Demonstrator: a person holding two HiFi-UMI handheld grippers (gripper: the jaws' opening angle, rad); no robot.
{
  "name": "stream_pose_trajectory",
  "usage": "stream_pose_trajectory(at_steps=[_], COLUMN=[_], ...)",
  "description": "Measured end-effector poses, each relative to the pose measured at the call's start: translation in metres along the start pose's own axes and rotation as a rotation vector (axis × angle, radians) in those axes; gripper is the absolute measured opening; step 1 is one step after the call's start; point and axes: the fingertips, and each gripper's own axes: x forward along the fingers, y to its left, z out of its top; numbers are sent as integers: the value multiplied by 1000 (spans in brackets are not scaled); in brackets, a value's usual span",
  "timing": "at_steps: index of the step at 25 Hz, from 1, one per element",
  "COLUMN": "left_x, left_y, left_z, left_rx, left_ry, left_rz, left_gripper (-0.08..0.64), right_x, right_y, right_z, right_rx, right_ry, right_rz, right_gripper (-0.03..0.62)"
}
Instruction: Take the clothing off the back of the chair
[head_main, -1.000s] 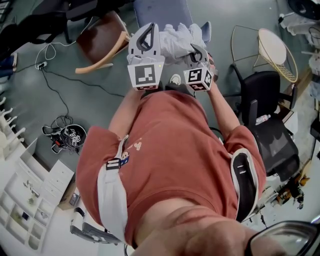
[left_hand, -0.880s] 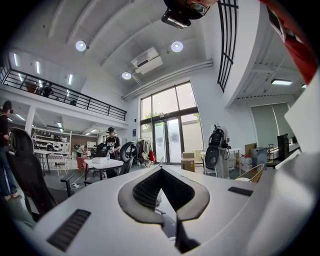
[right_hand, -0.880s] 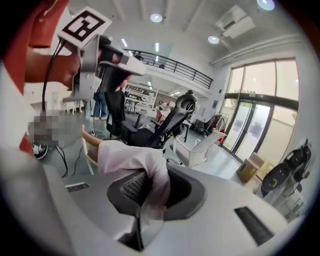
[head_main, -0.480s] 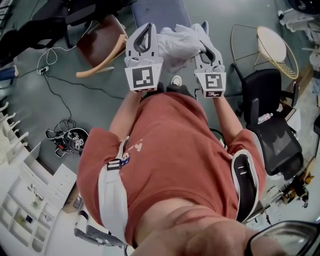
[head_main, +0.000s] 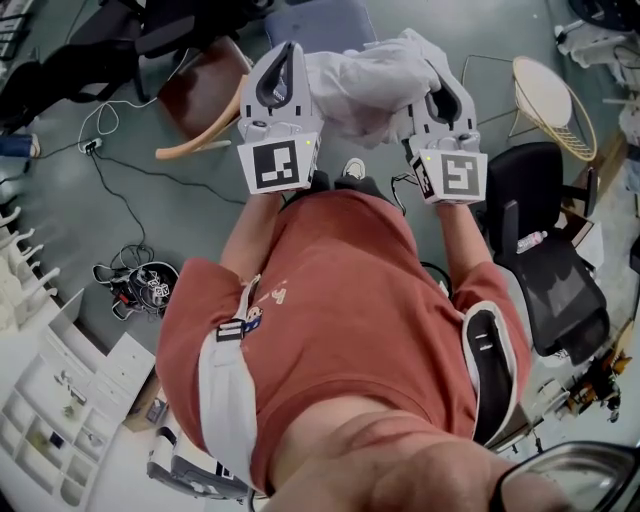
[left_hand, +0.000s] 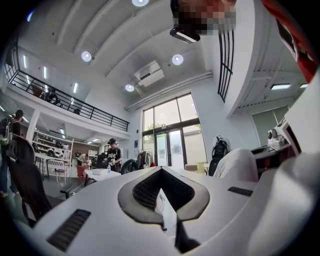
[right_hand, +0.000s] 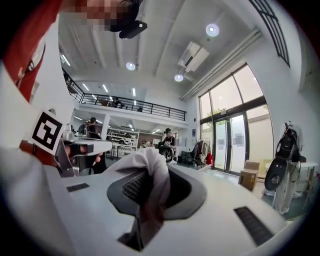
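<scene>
In the head view a white garment hangs bunched between my two grippers, lifted above the blue-grey chair at the top edge. My left gripper is shut on the garment's left edge; in the left gripper view a thin white fold sits between the closed jaws and the bunched garment bulges at the right. My right gripper is shut on the garment's right side. A thick white fold of the garment fills that gripper's jaws in the right gripper view. Both grippers point level.
A brown wooden chair stands at the upper left, a black office chair at the right and a wire-frame round chair beyond it. Cables and a headset lie on the floor at the left, beside a white shelf unit.
Both grippers have risen with the garment, the right one much more, and it has rolled so its marker faces the camera. The garment has come up off the chair back.
</scene>
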Motion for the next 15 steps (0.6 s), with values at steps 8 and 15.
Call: stream_pose_trajectory(at_steps=[8,15], left_x=[-8,-8], left_y=[17,37], left_z=[59,82], left_rx=[-5,7], left_ry=[-104,-121], left_rz=[49,106], left_gripper=[14,14], right_x=[-7,-6], right_y=[-15,-29], right_z=[79,106], right_rx=[31,14], right_ry=[-174,-196], right_rz=[-61,-183], right_gripper=[64,64])
